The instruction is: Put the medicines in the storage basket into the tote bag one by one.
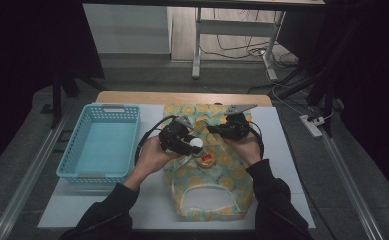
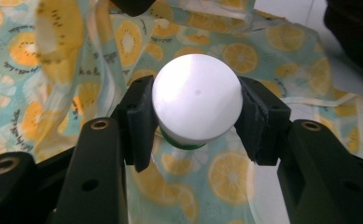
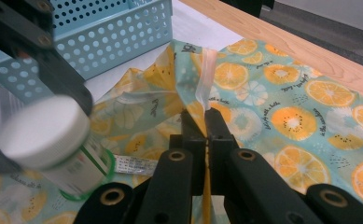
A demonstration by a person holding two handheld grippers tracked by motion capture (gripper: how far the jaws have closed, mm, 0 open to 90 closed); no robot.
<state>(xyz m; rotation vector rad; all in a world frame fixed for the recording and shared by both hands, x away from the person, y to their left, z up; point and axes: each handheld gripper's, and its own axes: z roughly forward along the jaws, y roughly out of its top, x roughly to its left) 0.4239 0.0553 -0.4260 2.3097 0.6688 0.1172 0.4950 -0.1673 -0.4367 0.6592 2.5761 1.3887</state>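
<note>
A teal cloth bag [image 1: 234, 175] printed with orange slices lies on the white table top [image 1: 287, 165]. My left gripper [image 1: 194, 144] is shut on a small bottle [image 1: 197, 143] with a white cap and holds it above the bag's middle. In the left gripper view the cap [image 2: 197, 100] sits between both pads [image 2: 139, 119]. My right gripper [image 1: 212, 129] is shut on the bag's edge [image 3: 207, 79] and holds that fabric lifted, close to the bottle [image 3: 44, 135]. A small red and yellow thing [image 1: 205, 160] lies at the bag just below the bottle.
A light blue perforated basket [image 1: 113, 107] stands empty at the left of the bag, also seen in the right gripper view [image 3: 114, 32]. The table's wooden far edge [image 1: 182, 97] runs behind the bag. Cables and a power strip [image 1: 312, 125] lie on the floor beyond.
</note>
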